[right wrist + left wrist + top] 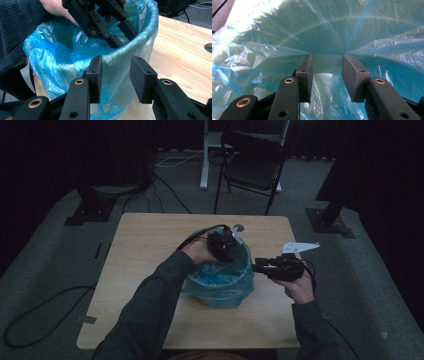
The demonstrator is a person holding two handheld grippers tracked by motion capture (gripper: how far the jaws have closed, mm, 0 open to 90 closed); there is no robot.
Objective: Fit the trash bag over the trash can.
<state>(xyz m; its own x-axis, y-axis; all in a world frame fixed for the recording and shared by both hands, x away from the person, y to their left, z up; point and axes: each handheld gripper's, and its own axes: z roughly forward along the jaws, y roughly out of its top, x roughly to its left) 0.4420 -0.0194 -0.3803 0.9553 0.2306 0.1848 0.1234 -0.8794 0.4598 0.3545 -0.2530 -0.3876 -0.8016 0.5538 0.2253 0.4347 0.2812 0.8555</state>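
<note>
Left gripper (223, 245): I have it dipped down inside the bin, jaws standing apart with nothing between them; in the left gripper view the blue liner (352, 32) spreads straight ahead of its pads.
Right gripper (260, 267): I hold it level at the outside of the bin, jaws apart, the rolled rim just ahead of its fingertips (96, 72) and not pinched.
Bin (130, 47): a small round one, standing on the wooden table (150, 245) directly in front of my right jaws, with the liner folded over its lip.
Liner outside: loose blue plastic bunches below and to the left of my right jaws.
Step, as I read it: settling the bag into the bin, left tool pressing inside, right tool ready at the rim.
Risk, tear: the film is thin; if I close the left pads on a fold and pull, it may rip.
Risk, slip: pushing down inside could drag the folded edge off the lip ahead of my right jaws, since nothing clamps it.
Risk, tip: the bin looks light; a sideways shove from the left tool could slide or topple it toward my right one.
Risk, clash: the two tools are near each other across the rim; closing in carelessly could knock them together.
</note>
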